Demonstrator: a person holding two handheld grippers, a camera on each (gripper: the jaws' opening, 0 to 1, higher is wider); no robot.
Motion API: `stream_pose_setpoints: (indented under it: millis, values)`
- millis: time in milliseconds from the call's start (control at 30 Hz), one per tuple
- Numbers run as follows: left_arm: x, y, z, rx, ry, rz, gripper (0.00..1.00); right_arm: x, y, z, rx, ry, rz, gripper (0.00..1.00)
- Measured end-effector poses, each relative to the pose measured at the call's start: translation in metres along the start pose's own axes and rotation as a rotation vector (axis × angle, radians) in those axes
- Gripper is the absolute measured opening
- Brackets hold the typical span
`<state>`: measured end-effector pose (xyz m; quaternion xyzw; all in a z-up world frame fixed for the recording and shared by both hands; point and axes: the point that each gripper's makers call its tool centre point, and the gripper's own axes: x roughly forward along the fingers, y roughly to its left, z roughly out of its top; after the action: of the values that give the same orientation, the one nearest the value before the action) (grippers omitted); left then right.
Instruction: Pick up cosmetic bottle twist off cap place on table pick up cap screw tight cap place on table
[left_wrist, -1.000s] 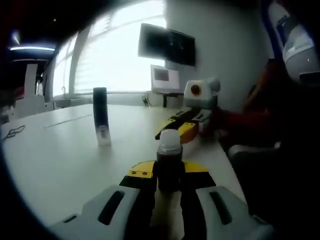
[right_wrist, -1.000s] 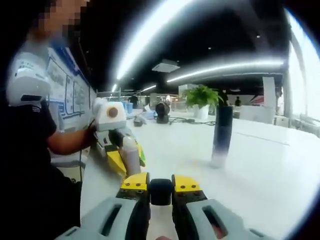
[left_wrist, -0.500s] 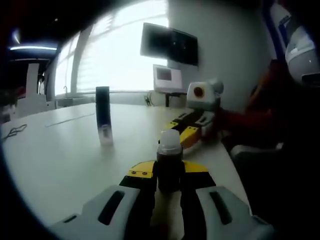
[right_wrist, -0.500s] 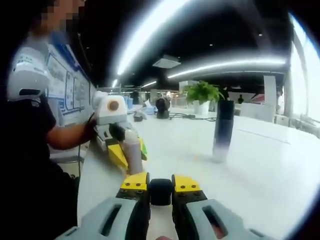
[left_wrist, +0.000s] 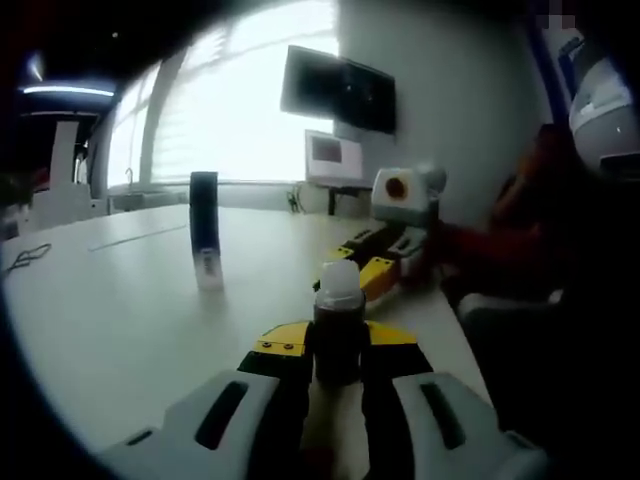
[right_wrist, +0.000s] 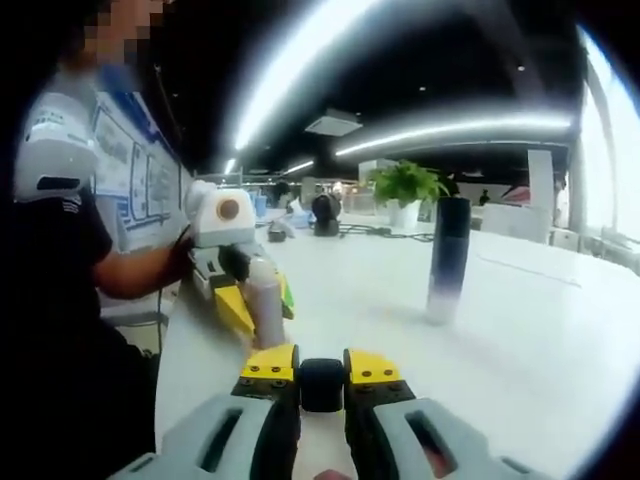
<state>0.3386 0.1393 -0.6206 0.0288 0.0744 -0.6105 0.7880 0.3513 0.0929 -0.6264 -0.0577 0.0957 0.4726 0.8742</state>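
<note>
Jaws of my left gripper (left_wrist: 338, 352) clamp uncapped cosmetic bottle (left_wrist: 338, 322) upright over table (left_wrist: 110, 320); my right gripper (right_wrist: 322, 378) pinches dark cap (right_wrist: 322, 384). Tall dark bottle (left_wrist: 204, 230) stands well apart.

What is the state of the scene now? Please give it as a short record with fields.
left gripper: the left gripper is shut on the small bottle, which stands upright with its cap off
right gripper: the right gripper is shut on the dark cap
tall bottle: the tall dark bottle stands upright and untouched on the white table
background: a potted plant, a wall screen
</note>
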Motion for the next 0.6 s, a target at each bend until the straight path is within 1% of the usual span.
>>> stream_pose_setpoints:
  millis: [100, 400, 467, 600]
  values:
    - [-0.001, 0.001, 0.002, -0.005, -0.011, 0.004, 0.11, 0.0, 0.001, 0.0, -0.001, -0.001, 0.002, 0.14]
    - [-0.001, 0.0, 0.001, 0.0, -0.009, 0.007, 0.14, -0.001, 0.004, 0.003, 0.006, -0.018, 0.018, 0.15]
    - [-0.001, -0.001, 0.001, 0.006, -0.008, 0.007, 0.15, -0.002, 0.004, 0.005, 0.008, -0.029, 0.018, 0.16]
    - [-0.003, -0.003, 0.003, 0.03, -0.018, 0.016, 0.17, -0.005, 0.003, 0.012, 0.017, -0.072, 0.024, 0.17]
